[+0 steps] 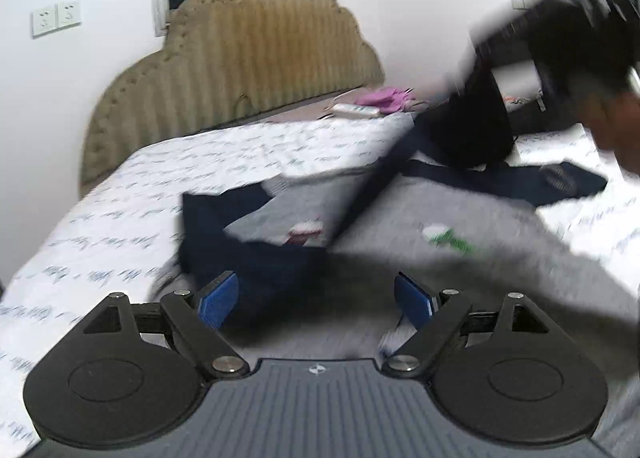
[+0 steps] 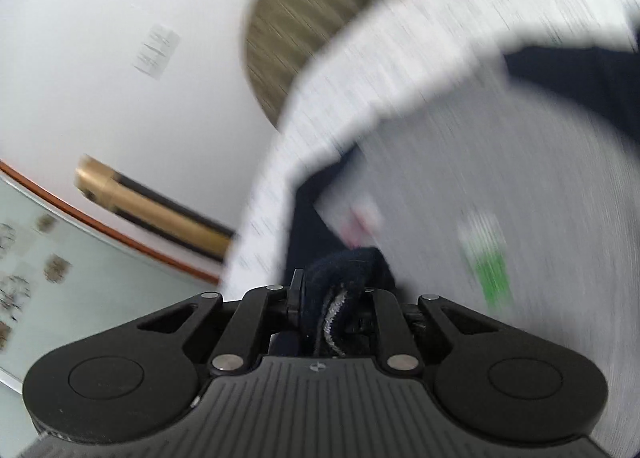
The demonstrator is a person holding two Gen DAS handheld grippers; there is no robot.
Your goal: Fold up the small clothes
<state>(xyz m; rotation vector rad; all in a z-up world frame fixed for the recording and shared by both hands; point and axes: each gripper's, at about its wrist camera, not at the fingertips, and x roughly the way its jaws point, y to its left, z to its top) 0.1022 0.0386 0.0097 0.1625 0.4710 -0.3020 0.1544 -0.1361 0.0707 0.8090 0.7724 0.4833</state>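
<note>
A small grey top [image 1: 400, 217] with navy sleeves, a red-and-white patch and a green print lies on the bed. My left gripper [image 1: 316, 298] hovers just above its near navy edge, open, with nothing between the blue pads [image 1: 218, 298]. One navy sleeve [image 1: 376, 185] is pulled taut, up and to the right, towards a blurred black shape there. In the right wrist view my right gripper [image 2: 334, 298] is shut on a bunched fold of navy cloth [image 2: 344, 270], with the grey body of the top [image 2: 500, 177] below it. Both views are motion-blurred.
The bed has a white printed sheet [image 1: 120, 217] and a tan padded headboard [image 1: 240, 57] against a white wall with sockets [image 1: 56, 17]. A purple cloth [image 1: 384, 97] lies at the far end. Another dark garment [image 1: 560, 181] lies at the right, beside a person's arm [image 1: 616, 121].
</note>
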